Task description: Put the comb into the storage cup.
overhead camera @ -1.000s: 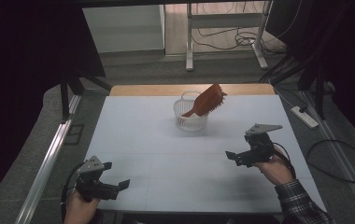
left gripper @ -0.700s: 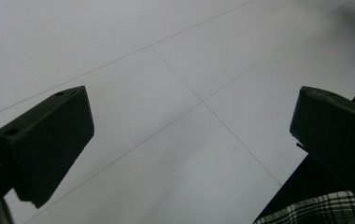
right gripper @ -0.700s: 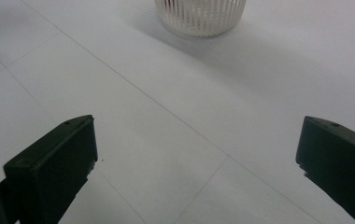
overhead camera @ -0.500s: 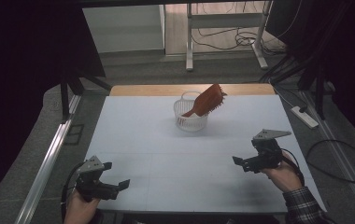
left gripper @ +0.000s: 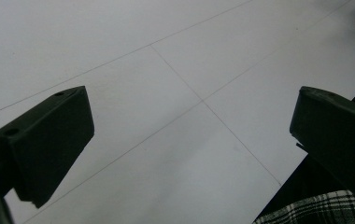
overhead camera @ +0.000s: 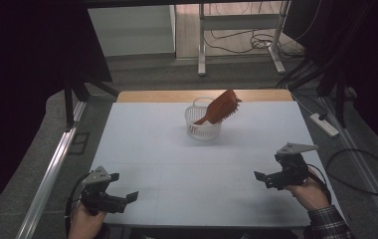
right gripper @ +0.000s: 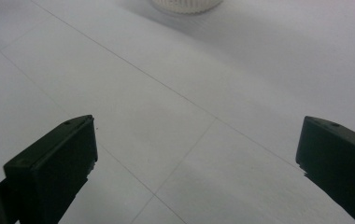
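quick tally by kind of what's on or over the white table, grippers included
Small white ribbed plastic basket: 1
Orange-brown brush leaning tilted in the basket, sticking out over its rim: 1
Black two-jaw grippers, left gripper and right gripper, both open with nothing between the jaws: 2
Total: 4

Dim room, dark toward nine and three o'clock; the pale grey tabletop (overhead camera: 177,149) is evenly lit, soft-shadowed, and the gripper views are slightly blurred.
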